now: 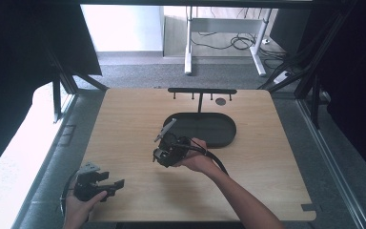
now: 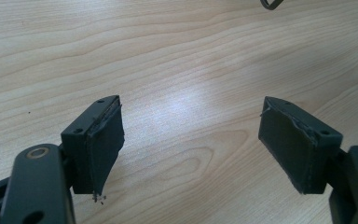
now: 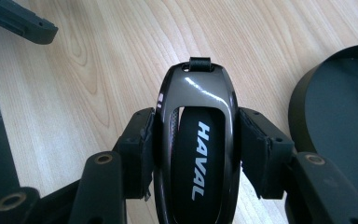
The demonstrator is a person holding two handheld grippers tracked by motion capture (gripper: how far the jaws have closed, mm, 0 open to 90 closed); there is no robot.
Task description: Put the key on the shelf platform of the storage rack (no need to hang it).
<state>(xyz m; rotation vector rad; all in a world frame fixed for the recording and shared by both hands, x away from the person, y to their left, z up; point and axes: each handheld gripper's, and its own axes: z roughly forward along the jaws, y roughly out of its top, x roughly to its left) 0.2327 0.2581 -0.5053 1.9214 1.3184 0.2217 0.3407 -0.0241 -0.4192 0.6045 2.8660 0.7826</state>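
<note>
Wooden table [image 1: 124,143]; grey carpet [image 1: 138,71] beyond.

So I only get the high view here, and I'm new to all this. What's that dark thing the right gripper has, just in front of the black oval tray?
Observer: A glossy black car key fob with HAVAL printed on it; the right gripper has its pads pressed on both sides of it.
Operator: Is it lying on the table?
Observer: I can't tell. In the right gripper view the wooden table shows behind the fob, with the tray's rim just beside it.
Operator: And the left gripper, is it carrying anything?
Observer: No. The left gripper has its jaws wide apart, with bare wood between them.
</note>
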